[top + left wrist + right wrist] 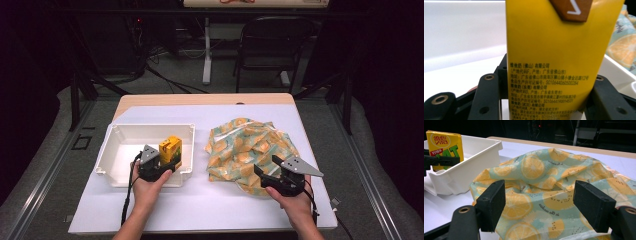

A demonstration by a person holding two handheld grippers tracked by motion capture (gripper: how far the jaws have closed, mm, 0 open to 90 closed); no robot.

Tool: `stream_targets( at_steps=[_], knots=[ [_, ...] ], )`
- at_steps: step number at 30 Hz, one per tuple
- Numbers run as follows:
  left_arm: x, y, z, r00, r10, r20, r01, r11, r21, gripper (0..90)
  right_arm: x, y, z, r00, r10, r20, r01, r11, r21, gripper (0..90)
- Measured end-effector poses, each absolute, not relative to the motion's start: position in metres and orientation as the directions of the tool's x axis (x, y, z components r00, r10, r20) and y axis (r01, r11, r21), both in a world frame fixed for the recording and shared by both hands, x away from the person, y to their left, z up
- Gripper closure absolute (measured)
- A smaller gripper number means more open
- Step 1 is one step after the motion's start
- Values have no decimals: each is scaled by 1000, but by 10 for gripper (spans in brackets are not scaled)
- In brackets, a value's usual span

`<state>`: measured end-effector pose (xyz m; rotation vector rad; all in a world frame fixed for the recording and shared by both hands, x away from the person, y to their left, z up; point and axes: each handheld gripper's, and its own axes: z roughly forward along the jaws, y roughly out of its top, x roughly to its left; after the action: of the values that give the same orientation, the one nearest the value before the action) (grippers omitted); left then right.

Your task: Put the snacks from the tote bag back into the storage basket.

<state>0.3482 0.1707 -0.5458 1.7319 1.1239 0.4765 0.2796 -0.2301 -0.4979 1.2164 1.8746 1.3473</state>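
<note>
A yellow drink carton (170, 147) stands upright in the near right corner of a white plastic bin (150, 126). My left gripper (167, 162) is shut on it. In the left gripper view both black jaws press the carton's (554, 62) printed sides, close to its lower end. A crumpled cloth bag (250, 142) with an orange and kiwi print lies to the right of the bin. My right gripper (266, 166) hovers at the bag's near edge. In the right gripper view that gripper (541, 205) is open, and the bag (544, 175) lies just beyond the pads, untouched.
A white sheet (210, 205) covers the wooden table. The bin's floor (130, 150) left of the carton is bare. A black folding chair (272, 45) and a table leg stand on the floor beyond the far edge.
</note>
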Motion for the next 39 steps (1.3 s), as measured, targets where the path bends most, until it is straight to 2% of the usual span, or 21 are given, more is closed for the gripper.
stream_targets(
  at_steps=[15, 31, 39],
  knots=[
    [353, 167, -551, 470, 864, -181, 551, -127, 825, 515, 280, -230, -499, -456, 887, 76, 359, 105, 927, 260],
    [346, 162, -555, 465, 874, -140, 521, -142, 841, 509, 279, -229, -499, -454, 889, 63, 352, 113, 929, 265],
    [345, 165, -556, 465, 871, -160, 530, -129, 838, 496, 279, -229, -499, -456, 888, 64, 349, 112, 930, 268]
  ],
)
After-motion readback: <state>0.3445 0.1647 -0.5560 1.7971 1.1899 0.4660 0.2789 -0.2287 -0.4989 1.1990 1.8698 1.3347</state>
